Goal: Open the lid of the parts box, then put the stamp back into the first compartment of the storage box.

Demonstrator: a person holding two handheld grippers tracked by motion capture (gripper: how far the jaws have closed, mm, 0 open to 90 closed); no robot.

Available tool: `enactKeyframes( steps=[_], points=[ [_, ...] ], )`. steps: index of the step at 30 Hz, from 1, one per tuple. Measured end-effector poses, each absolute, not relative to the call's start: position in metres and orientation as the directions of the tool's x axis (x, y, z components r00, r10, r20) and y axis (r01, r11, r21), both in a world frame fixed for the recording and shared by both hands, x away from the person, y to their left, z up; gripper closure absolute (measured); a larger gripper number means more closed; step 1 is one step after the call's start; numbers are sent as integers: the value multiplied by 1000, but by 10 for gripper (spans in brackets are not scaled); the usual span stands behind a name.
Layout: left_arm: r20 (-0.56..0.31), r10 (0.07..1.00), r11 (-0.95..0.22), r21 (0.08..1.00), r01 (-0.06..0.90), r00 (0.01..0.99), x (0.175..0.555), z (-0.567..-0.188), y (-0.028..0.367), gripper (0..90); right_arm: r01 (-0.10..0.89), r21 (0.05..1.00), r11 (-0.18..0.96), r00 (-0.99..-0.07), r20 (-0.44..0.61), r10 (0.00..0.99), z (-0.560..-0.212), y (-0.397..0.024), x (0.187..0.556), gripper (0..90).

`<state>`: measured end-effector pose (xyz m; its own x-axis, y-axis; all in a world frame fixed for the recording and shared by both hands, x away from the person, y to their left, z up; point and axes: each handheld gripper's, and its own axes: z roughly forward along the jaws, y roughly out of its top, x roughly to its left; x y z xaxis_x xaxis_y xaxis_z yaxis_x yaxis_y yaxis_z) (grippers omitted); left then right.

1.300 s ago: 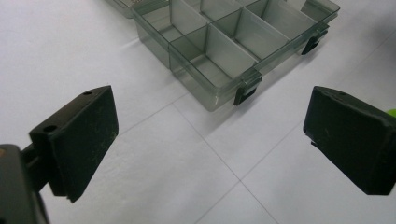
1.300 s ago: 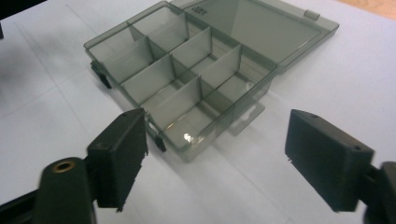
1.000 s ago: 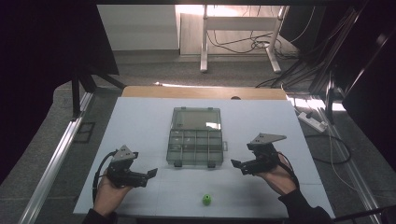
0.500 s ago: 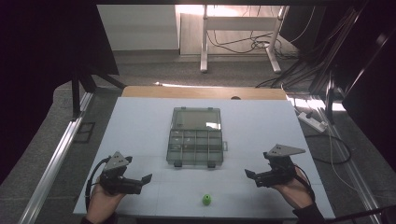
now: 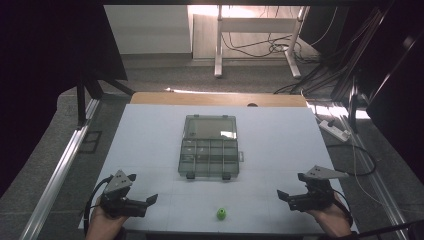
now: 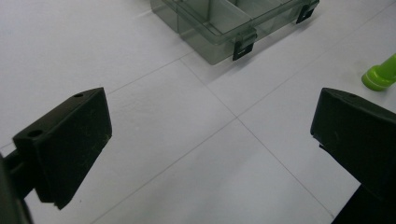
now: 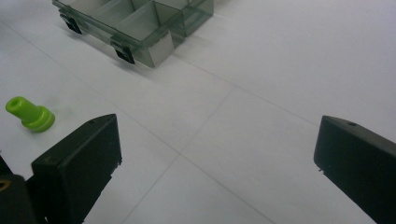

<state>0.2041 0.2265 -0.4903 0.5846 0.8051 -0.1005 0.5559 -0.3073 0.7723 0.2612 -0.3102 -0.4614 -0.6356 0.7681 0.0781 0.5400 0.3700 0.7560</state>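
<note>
Both claws stand wide open with nothing between their jaws. Held low over the near left corner of the white table [image 5: 150, 135], the left gripper [image 5: 142, 202] points toward the middle; in the left gripper view its two black jaws frame bare table, with the small green plug [image 6: 380, 74] beyond the right jaw and a latched corner of the clear compartment box [image 6: 219, 23] farther off. At the near right edge, the right gripper [image 5: 286, 196] points leftward; its jaws have just been opening, and they gape over bare table. In the right gripper view the green plug [image 7: 29, 114] lies on its side beyond the left jaw, apart from it, and the box [image 7: 140, 28] sits farther back.

From the high view the green plug [image 5: 221, 214] rests on the table near the front edge, between the two grippers and touching neither. The compartment box [image 5: 209, 147] lies open at the table's middle, lid folded toward the far side, well apart from both hands.
</note>
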Motion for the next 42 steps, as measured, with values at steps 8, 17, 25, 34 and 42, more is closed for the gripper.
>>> enactKeyframes(
  steps=[8, 17, 25, 34, 42],
  points=[
    [-102, 817, -288, 781, 554, 568, 195, -489, 232, 0, 561, 747, 357, -610, 81, 789, -467, -324, 249, 11],
    [-113, 819, -290, 765, 575, 563, 192, -489, 232, 0, 575, 741, 348, -589, 79, 805, -467, -332, 236, 12],
    [-102, 818, -296, 769, 567, 566, 188, -488, 232, 0, 577, 736, 354, -584, 69, 809, -466, -334, 229, 19],
    [-119, 815, -288, 766, 574, 568, 190, -489, 234, 0, 576, 732, 363, -588, 62, 807, -467, -333, 229, 21],
    [-108, 804, -310, 763, 567, 584, 190, -489, 232, 0, 575, 730, 368, -596, 66, 800, -466, -332, 230, 24]
  ],
)
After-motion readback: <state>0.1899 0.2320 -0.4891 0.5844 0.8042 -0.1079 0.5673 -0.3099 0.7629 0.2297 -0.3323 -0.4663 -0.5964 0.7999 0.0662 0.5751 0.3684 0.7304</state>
